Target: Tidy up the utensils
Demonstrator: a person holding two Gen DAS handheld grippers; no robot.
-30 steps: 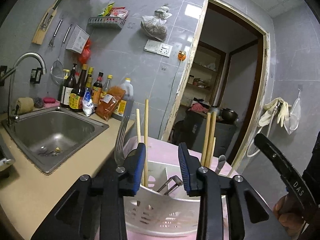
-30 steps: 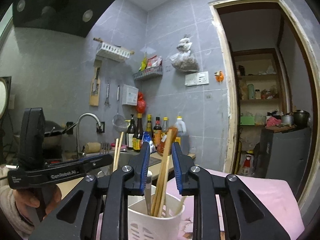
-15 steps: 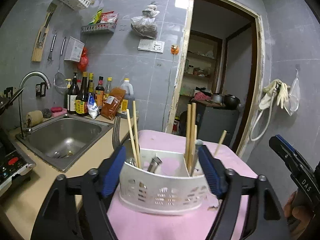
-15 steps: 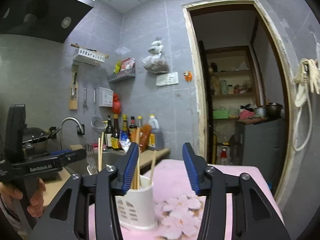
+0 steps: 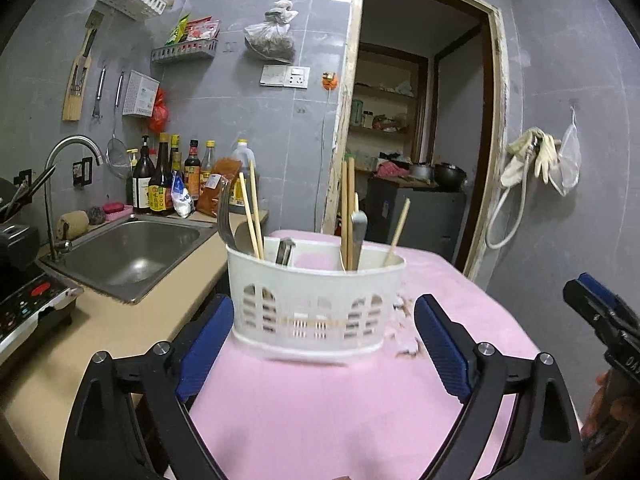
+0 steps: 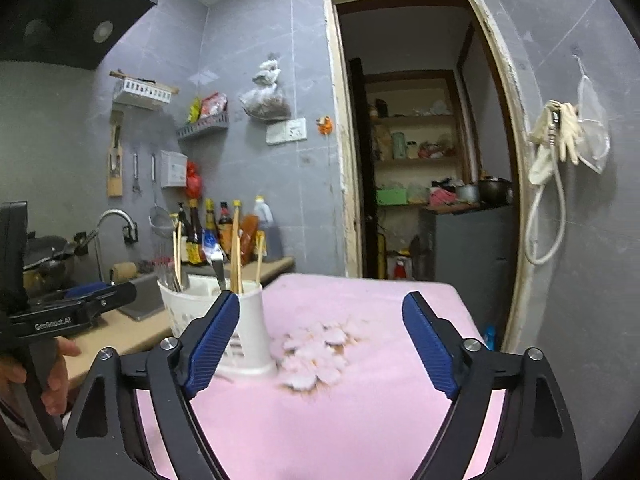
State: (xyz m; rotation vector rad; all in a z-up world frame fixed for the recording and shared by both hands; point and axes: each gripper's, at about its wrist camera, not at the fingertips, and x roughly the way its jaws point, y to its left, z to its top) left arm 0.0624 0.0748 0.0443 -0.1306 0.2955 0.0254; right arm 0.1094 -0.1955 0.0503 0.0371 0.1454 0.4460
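Pink table (image 5: 320, 420) beside sink (image 5: 128, 254). I see both claws pulled back from a second ago: left gripper (image 5: 324, 344) wide, empty; right gripper (image 6: 320, 340) wide, empty. Caddy (image 5: 316, 300) upright on table, chopsticks (image 5: 347, 212) and fork (image 5: 225, 220) inside. Sorting looks finished.

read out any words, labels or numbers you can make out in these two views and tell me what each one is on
"GenRobot.AI": white print on the side of the left gripper, seen from the right wrist view.
"DA": the start of a cut-off word on the right gripper, at the left wrist view's edge.
Sauce bottles: the labels are too small to read.
White wall box: the print is blurred.
Snack packets on the wall shelf: unreadable.
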